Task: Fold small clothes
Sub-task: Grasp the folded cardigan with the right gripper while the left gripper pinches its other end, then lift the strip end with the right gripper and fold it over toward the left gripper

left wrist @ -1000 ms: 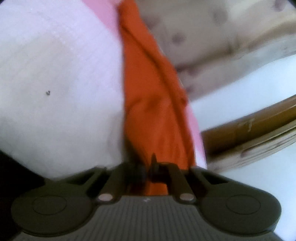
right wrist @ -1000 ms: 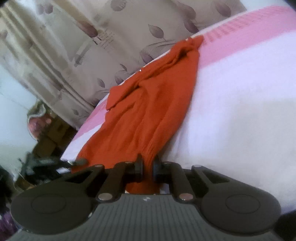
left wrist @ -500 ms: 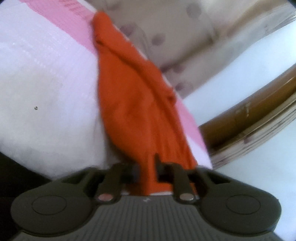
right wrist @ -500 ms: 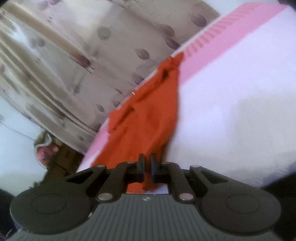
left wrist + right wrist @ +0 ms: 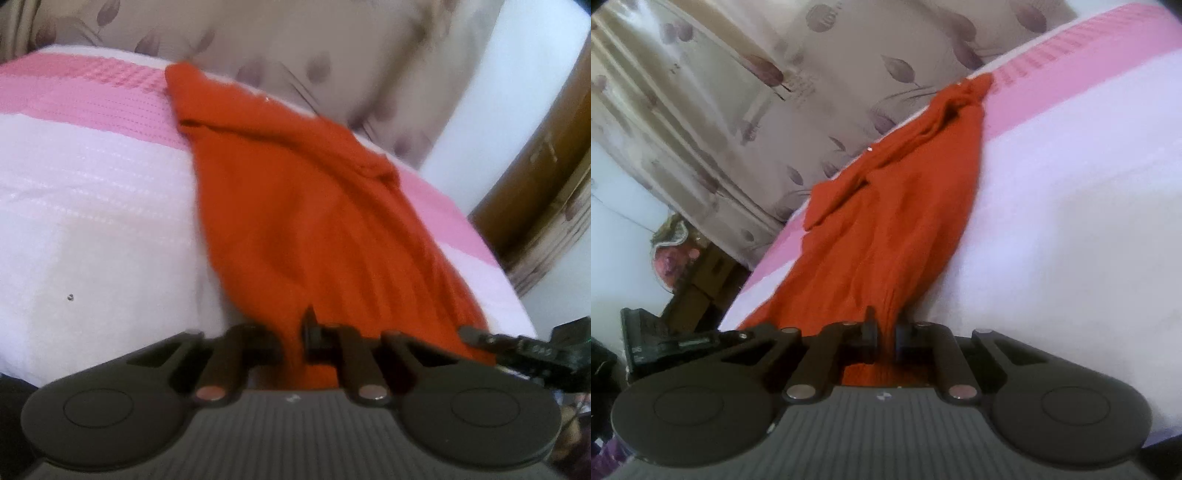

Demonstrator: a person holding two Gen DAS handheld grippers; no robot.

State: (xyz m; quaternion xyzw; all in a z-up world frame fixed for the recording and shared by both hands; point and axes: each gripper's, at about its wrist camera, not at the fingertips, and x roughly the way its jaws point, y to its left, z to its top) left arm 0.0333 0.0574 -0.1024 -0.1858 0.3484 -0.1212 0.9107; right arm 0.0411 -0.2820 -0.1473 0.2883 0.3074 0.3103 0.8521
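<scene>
An orange garment point(image 5: 314, 221) lies stretched lengthwise across a white and pink bed point(image 5: 92, 221), its far end bunched near the pink stripe. My left gripper point(image 5: 293, 336) has the garment's near hem between its jaws, which are closing on the cloth. In the right wrist view the same orange garment point(image 5: 897, 221) runs away over the bed point(image 5: 1071, 221). My right gripper point(image 5: 886, 332) is closing on another part of the near hem. Each tool shows in the other's view: the right gripper point(image 5: 517, 347) and the left gripper point(image 5: 665, 343).
A beige curtain with a leaf pattern point(image 5: 295, 44) hangs behind the bed, also the curtain point(image 5: 738, 110) in the right view. A brown wooden frame point(image 5: 535, 166) stands beyond the bed's right side. A flowered object point(image 5: 672, 251) sits on brown furniture at the left.
The left view has rolled and lifted, so the bed lies level and more of the garment shows. The right gripper has come into the left view's edge. Both still grip the hem.
</scene>
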